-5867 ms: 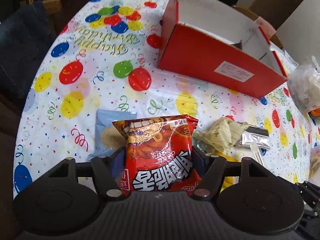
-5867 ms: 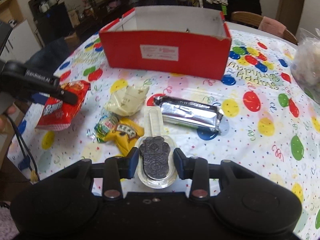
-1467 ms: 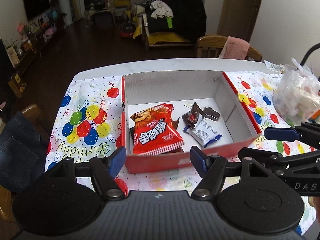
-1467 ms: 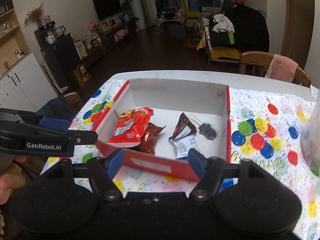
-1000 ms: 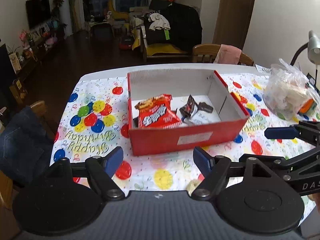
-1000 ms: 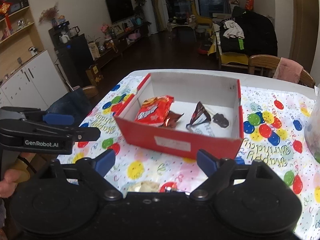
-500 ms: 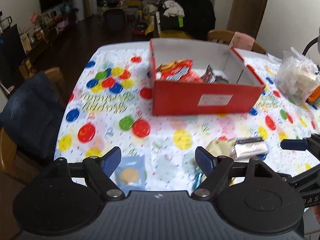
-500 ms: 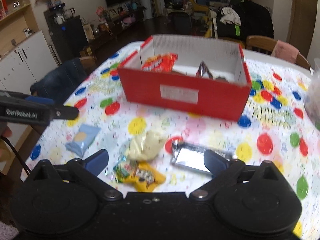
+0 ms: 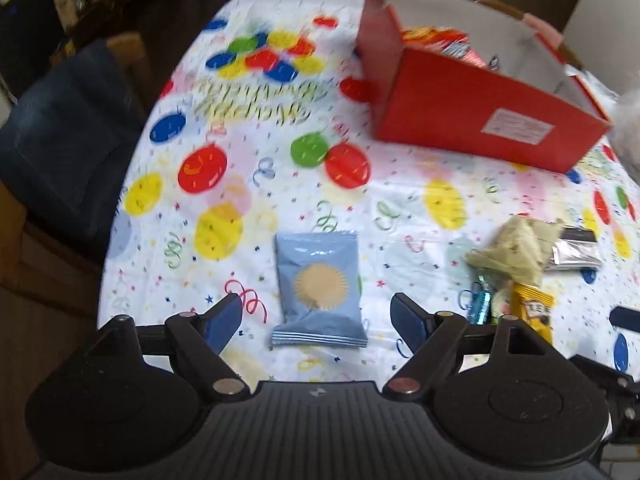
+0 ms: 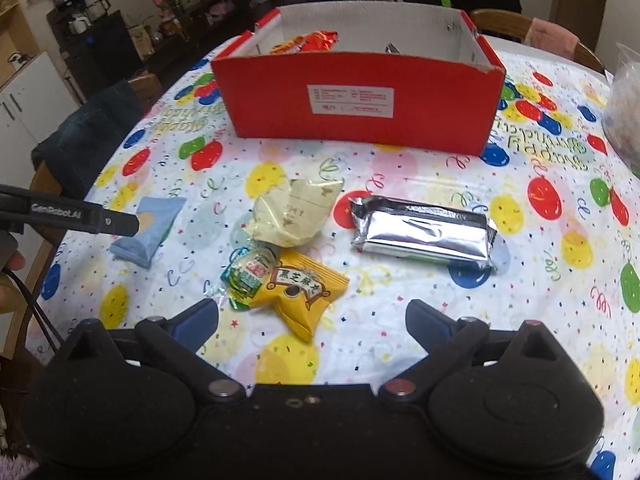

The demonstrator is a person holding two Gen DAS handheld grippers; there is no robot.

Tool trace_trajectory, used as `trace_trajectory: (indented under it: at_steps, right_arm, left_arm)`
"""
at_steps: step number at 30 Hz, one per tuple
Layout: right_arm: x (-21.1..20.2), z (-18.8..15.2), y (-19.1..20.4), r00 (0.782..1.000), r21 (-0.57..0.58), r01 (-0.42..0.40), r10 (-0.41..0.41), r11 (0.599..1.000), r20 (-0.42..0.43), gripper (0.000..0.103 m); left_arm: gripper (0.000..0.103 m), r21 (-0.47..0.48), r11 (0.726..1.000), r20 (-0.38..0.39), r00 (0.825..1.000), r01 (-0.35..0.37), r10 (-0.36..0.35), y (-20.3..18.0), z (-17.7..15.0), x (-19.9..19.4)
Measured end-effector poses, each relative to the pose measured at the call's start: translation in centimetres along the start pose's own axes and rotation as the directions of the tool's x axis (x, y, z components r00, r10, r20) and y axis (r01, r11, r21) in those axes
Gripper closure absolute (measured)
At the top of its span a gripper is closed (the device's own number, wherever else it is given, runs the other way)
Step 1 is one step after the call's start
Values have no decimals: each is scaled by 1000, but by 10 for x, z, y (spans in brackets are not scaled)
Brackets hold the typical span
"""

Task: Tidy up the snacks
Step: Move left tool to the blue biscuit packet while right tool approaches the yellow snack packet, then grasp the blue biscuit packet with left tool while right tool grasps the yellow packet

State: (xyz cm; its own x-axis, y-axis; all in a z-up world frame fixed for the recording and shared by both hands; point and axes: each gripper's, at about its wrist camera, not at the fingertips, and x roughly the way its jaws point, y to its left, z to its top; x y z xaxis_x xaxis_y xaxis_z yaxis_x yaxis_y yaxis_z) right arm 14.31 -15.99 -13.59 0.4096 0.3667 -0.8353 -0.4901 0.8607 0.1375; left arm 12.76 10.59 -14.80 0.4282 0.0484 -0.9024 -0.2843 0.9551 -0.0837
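Note:
A light blue snack packet [image 9: 318, 280] lies flat on the balloon tablecloth between the fingers of my left gripper [image 9: 316, 314], which is open with its pads clear of the packet. My right gripper [image 10: 312, 320] is open and its jaws are closing. The near corner of a yellow packet [image 10: 304, 284] lies between them, untouched. Beside the yellow packet are a green candy [image 10: 248, 272], a cream packet [image 10: 296, 212] and a silver bar [image 10: 424, 236]. The red box [image 10: 360, 100] stands behind them with a red snack bag [image 10: 308, 42] inside.
A clear plastic bag [image 10: 624, 92] sits at the table's right edge. A chair with a dark blue garment [image 9: 68, 128] stands close to the table's left edge. Another wooden chair [image 10: 532, 32] with a pink cloth is behind the box.
Both grippers have come down from over the box toward the loose snacks at the table's front. The blue packet now lies between the left fingers, and the yellow packet's corner between the right ones.

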Motion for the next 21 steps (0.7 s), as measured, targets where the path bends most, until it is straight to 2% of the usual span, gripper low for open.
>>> trace_trajectory:
  at_steps: [4,8,15,21]
  right_arm:
    - [10,3,1,1000,20,9,-9,1000,-14,8]
    - [23,8,0,999,42,17,-15,999,-52,20]
    - [37,21,3,996,124,8,3,992,-91,26]
    - [47,28,9,992,153,44,-25,987,-124,41]
  left_arm:
    - [22,-10,1000,-31,999,-30,29,-3,3,17]
    - [22,-33,999,-58,998,-40,39,-6,5,27]
    - [22,-32,997,-98,993,-75,72,-10,12,39]
    - [22,-29,995,-126,988,-95,91,-10,16,45]
